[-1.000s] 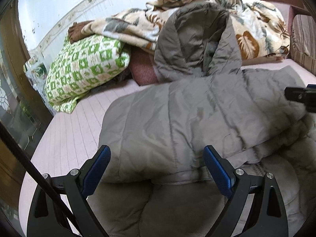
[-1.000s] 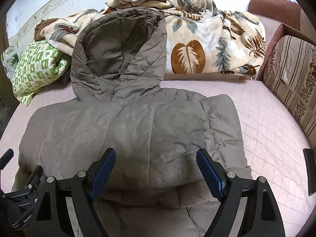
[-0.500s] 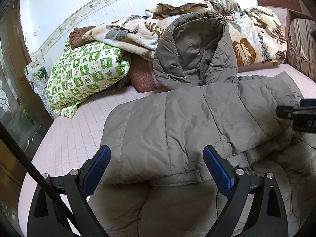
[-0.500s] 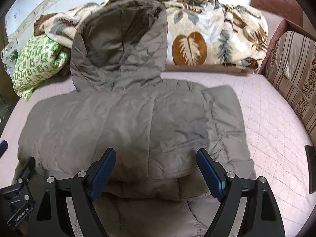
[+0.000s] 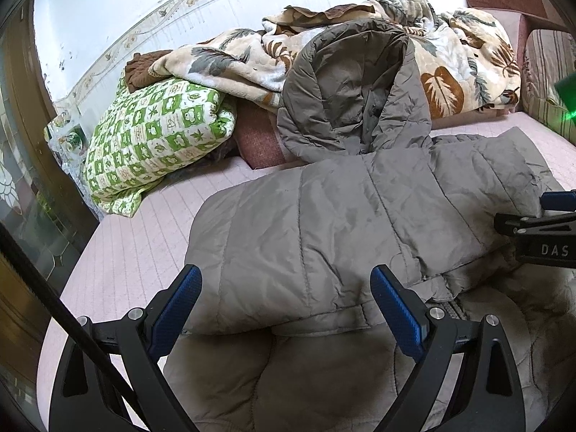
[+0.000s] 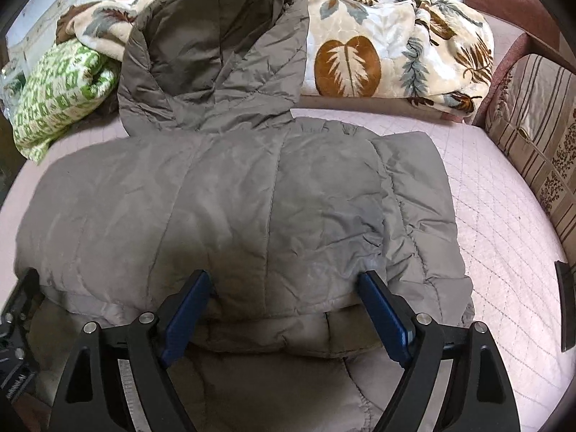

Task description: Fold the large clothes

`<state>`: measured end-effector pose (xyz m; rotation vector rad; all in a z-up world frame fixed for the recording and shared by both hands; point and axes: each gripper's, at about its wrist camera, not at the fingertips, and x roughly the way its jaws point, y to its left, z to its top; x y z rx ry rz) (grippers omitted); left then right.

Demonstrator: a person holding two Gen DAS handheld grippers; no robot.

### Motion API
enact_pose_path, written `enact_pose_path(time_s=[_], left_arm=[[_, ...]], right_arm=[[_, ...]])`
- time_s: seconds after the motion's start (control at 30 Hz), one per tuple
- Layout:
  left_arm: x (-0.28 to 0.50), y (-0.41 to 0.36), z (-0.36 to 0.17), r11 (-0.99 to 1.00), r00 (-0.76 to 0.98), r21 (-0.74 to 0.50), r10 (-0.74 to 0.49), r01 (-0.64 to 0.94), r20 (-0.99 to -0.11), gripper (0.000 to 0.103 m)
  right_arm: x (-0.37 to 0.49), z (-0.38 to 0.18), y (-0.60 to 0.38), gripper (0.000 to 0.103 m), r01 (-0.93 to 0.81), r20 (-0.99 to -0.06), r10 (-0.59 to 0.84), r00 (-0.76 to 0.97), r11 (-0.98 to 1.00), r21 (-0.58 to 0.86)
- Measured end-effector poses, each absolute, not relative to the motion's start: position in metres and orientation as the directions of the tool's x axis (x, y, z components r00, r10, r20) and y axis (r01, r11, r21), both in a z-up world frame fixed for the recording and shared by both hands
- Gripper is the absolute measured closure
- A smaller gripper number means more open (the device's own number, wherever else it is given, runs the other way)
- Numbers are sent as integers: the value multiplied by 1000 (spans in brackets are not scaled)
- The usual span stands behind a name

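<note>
The jacket lies across the middle of the bed, hood propped on the blanket at the far edge. Left gripper and right gripper hover wide open, empty, over its folded near hem, apparently placed for the next fold.

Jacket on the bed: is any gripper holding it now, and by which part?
Nothing is held. The left gripper and the right gripper are both open over the folded edge of the jacket, with no fabric pinched between the fingers.
</note>
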<state>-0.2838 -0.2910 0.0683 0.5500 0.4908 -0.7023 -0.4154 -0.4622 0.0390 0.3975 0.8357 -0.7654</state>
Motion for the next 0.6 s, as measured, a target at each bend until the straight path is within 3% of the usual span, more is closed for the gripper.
enact_pose_path(time_s=[0.6], left_arm=[[-316,-267,112,656,674,265,-512,707,-532,9]], right_arm=[[-452,104,-425,14,711,-706,-469,531,699,71]])
